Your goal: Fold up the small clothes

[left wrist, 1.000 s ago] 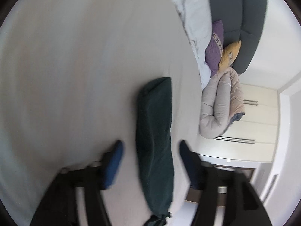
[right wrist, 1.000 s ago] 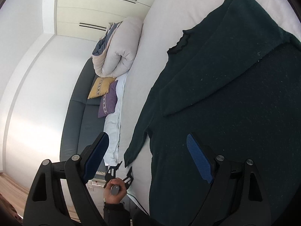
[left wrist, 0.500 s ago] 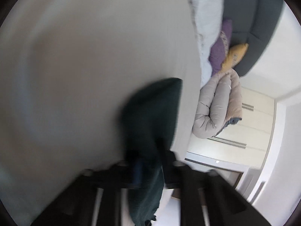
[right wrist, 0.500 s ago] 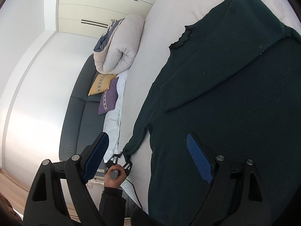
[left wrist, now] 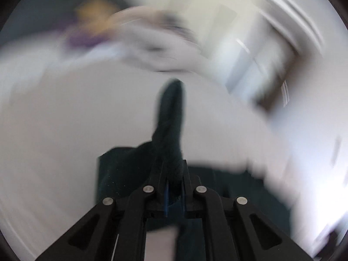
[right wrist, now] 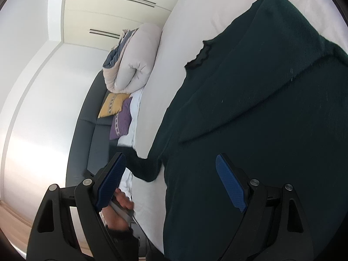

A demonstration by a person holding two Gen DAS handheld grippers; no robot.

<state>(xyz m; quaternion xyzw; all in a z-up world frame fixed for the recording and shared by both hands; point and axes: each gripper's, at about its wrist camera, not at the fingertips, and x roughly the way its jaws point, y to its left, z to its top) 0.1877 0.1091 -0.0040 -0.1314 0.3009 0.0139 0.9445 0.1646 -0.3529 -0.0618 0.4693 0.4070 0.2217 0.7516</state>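
A dark green knitted long-sleeved sweater (right wrist: 250,130) is spread on the pale bed (right wrist: 195,21), with one sleeve already laid diagonally across its body at the far right. The other sleeve (left wrist: 170,117), at the left edge of the garment, is clenched between the fingers of the left gripper (left wrist: 175,187) and raised off the bed. The right gripper (right wrist: 171,180) is held released above the near part of the sweater, gripping nothing; judged from this, the second sleeve fold and the folding of the body are left.
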